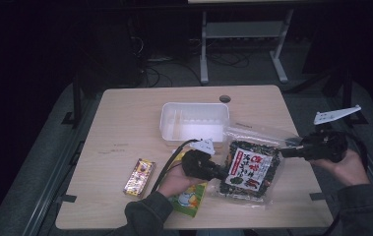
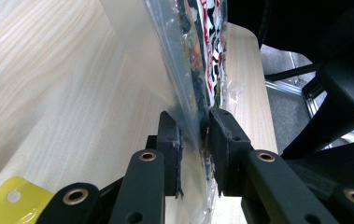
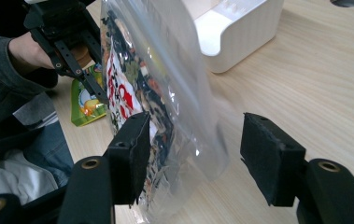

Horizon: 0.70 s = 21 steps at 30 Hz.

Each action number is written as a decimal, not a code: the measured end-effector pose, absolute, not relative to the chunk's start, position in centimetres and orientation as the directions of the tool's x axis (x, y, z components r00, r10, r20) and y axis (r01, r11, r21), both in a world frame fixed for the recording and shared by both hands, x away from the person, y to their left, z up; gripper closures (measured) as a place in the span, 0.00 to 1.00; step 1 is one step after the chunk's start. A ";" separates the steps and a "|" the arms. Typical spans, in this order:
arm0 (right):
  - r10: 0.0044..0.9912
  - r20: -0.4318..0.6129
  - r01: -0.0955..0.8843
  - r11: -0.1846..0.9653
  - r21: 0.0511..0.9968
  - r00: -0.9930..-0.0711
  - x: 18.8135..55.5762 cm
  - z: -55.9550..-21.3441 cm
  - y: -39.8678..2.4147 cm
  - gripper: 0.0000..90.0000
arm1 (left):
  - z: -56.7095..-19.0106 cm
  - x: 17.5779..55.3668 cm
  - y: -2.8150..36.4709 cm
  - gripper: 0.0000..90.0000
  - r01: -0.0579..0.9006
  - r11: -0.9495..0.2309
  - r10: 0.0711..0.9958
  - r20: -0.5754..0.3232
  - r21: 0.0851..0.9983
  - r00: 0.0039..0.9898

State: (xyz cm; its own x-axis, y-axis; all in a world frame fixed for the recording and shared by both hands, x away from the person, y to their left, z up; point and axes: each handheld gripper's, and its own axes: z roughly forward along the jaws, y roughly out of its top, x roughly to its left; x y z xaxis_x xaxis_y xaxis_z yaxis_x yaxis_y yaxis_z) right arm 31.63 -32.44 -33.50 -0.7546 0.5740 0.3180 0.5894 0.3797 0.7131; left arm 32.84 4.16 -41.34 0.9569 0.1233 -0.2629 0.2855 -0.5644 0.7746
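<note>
Pinching snack bag (image 1: 247, 169), left tongs (image 1: 222, 173) level; rt tongs (image 1: 286, 153) agape.

snack bag (image 1: 247, 169): glossy clear plastic film. table (image 1: 125, 123): matt light woodgrain. white bin (image 1: 194, 121): smooth matt plastic.

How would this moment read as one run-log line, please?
left gripper: shut on snack bag | right gripper: open around bag edge | white bin: behind
</note>
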 end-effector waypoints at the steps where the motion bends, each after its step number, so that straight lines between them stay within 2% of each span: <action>1: 0.569 0.327 0.591 0.374 0.714 -0.755 31.6 -34.0 -32.4 0.47 | -41.4 32.9 4.2 0.83 0.285 -0.565 0.124 -0.262 0.774 0.957; 10: 0.532 0.379 0.604 0.350 0.716 -0.757 31.8 -36.3 -31.4 0.54 | -41.6 33.0 4.2 0.83 0.293 -0.559 0.128 -0.268 0.776 0.955; 13: 0.499 0.393 0.597 0.359 0.717 -0.772 32.0 -36.8 -30.5 0.63 | -41.6 33.0 4.3 0.82 0.293 -0.561 0.131 -0.267 0.774 0.955; 14: 0.499 0.393 0.597 0.359 0.717 -0.772 32.0 -36.8 -30.5 0.63 | -41.6 33.0 4.3 0.82 0.293 -0.561 0.131 -0.267 0.774 0.955; 15: 0.479 0.400 0.590 0.360 0.723 -0.781 32.0 -36.7 -30.3 0.68 | -41.6 33.0 4.3 0.82 0.293 -0.563 0.133 -0.265 0.773 0.955; 16: 0.479 0.400 0.590 0.360 0.723 -0.781 32.0 -36.7 -30.3 0.68 | -41.6 33.0 4.3 0.82 0.294 -0.563 0.134 -0.265 0.773 0.955; 17: 0.451 0.419 0.588 0.354 0.727 -0.788 32.0 -36.6 -30.3 0.76 | -41.6 33.0 4.3 0.82 0.294 -0.562 0.135 -0.265 0.773 0.955; 21: 0.428 0.438 0.592 0.350 0.726 -0.791 31.9 -36.5 -30.3 0.82 | -41.8 33.0 4.4 0.80 0.299 -0.561 0.145 -0.263 0.772 0.954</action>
